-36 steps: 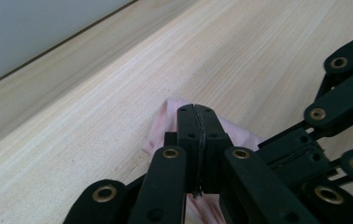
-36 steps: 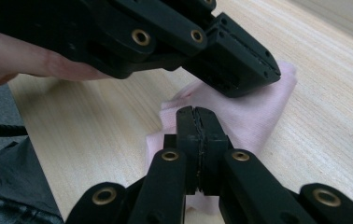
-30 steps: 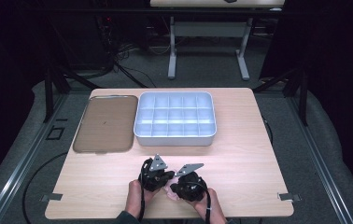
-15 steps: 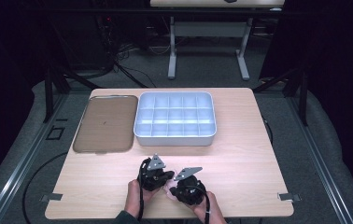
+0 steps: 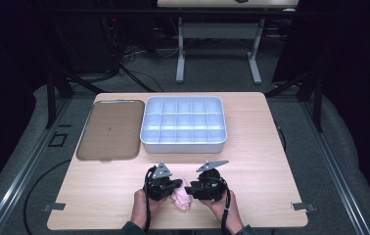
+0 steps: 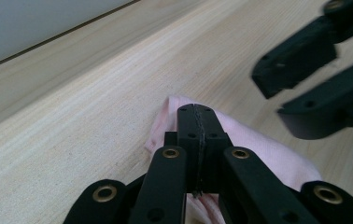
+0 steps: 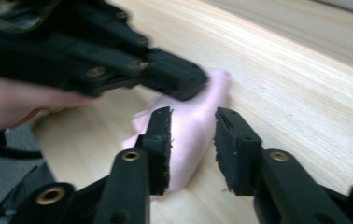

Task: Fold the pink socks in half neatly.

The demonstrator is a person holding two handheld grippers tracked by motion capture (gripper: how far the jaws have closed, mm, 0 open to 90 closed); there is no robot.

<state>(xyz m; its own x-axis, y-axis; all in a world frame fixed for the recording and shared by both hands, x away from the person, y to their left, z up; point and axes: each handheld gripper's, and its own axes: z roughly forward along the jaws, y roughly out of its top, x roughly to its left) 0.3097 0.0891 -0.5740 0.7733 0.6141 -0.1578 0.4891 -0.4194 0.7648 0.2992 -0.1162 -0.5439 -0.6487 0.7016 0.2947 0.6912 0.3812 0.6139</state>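
You have a small pink cloth [image 5: 182, 199] lying bunched on the near edge of the wooden table [image 5: 266, 161], between your two hands. Your left claw [image 6: 196, 116] is clamped tight on one end of it, jaws fully together with the fabric pinched between them. Your right claw [image 7: 192, 135] has just been opening: its jaws now stand apart over the other part of the cloth, with the fabric lying between them but the pads not pressing on it.

Judging by this, the work on the cloth is at an early or middle stage. It is crumpled, neither spread flat nor neatly folded, and it sits well apart from the white divided tray [image 5: 183, 144] and the brown lid [image 5: 109, 129] farther back. All the tray compartments look empty, so if the cloth is meant to go anywhere, that is yet to do.

From above, your claws and hands cover most of the cloth, so its full shape and size stay hidden. The right gripper view is blurred, and the left gripper view cuts off the cloth's near end
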